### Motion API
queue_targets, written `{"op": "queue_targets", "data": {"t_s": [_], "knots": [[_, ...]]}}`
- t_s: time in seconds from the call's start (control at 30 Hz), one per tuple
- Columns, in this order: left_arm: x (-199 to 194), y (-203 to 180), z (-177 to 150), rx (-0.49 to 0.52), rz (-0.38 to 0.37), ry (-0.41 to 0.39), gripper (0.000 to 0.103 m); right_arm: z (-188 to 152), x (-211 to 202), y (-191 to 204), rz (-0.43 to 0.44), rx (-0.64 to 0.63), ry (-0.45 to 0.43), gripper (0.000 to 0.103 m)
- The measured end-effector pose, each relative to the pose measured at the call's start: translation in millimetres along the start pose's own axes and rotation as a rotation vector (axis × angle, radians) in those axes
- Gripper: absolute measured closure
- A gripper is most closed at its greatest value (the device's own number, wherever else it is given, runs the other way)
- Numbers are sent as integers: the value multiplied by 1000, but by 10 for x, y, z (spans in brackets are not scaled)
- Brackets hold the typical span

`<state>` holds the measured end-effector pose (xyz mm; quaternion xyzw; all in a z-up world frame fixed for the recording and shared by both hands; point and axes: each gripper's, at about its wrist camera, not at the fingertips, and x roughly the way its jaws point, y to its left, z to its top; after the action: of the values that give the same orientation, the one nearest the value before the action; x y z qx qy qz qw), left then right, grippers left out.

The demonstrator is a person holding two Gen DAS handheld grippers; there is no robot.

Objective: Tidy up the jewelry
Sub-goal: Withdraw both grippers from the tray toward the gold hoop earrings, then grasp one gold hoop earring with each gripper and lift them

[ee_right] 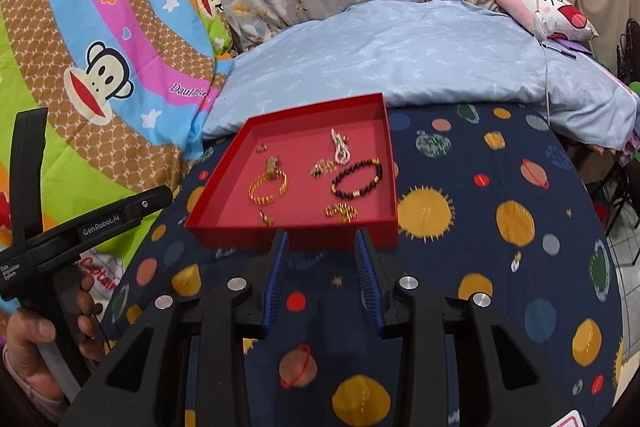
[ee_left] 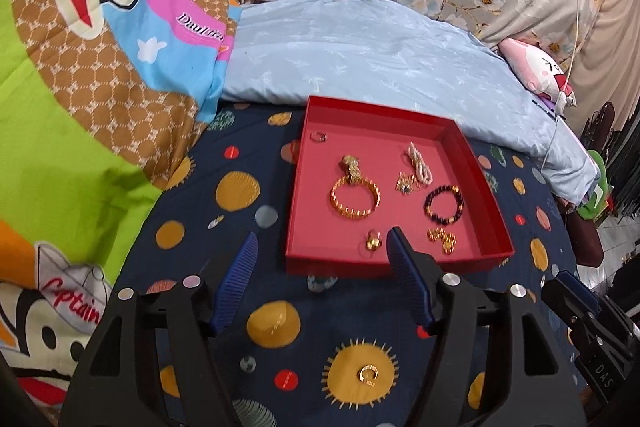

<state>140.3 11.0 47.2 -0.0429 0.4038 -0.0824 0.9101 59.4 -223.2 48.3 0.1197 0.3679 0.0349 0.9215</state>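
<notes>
Ahead, red tray [ee_right: 224, 183] rim, sheet [ee_right: 500, 267] beside.

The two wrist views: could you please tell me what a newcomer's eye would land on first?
The red tray stands out, sitting on the dark planet-print bedsheet with jewelry spread inside: a gold bangle near the middle and a dark beaded bracelet to its right. A small gold ring lies alone on the sheet, outside the tray. Behind, a loud cartoon monkey blanket fills the left.
</notes>
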Motion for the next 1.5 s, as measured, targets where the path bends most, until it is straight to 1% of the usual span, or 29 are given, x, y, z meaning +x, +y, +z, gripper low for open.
{"op": "queue_targets", "data": {"t_s": [0.17, 0.27, 0.47, 0.63, 0.8, 0.9, 0.97, 1.0, 1.07, 1.1, 1.17, 1.2, 1.5], "knots": [[-19, -1, -264, 6, -1, 41, 38, -227, -99, -27, -22, -16, 26, 69], [11, -68, -465, 28, -1, 78, 38, -386, -155, -65, -35, -21, 46, 69], [131, -262, -805, 69, -12, 146, 38, -695, -204, -186, -39, 14, 103, 69], [231, -378, -956, 90, -8, 170, 38, -914, -223, -279, -47, 39, 144, 69], [323, -421, -1014, 97, 10, 175, 39, -1018, -240, -358, -54, 61, 159, 69], [385, -447, -1060, 106, 10, 191, 48, -1049, -259, -390, -58, 67, 162, 69], [414, -467, -1093, 118, 10, 204, 58, -1075, -277, -410, -61, 72, 165, 69], [403, -482, -1110, 131, 23, 195, 60, -1094, -283, -423, -63, 72, 169, 69], [381, -502, -1138, 147, 26, 190, 69, -1138, -299, -448, -67, 75, 176, 69], [374, -507, -1146, 150, 27, 188, 71, -1159, -307, -461, -68, 77, 179, 69], [358, -511, -1158, 155, 21, 186, 85, -1208, -317, -479, -71, 83, 187, 69], [353, -509, -1161, 153, 16, 187, 88, -1235, -316, -490, -73, 85, 192, 69], [274, -466, -1176, 133, -16, 190, 88, -1337, -225, -507, -81, 84, 219, 69]]}}
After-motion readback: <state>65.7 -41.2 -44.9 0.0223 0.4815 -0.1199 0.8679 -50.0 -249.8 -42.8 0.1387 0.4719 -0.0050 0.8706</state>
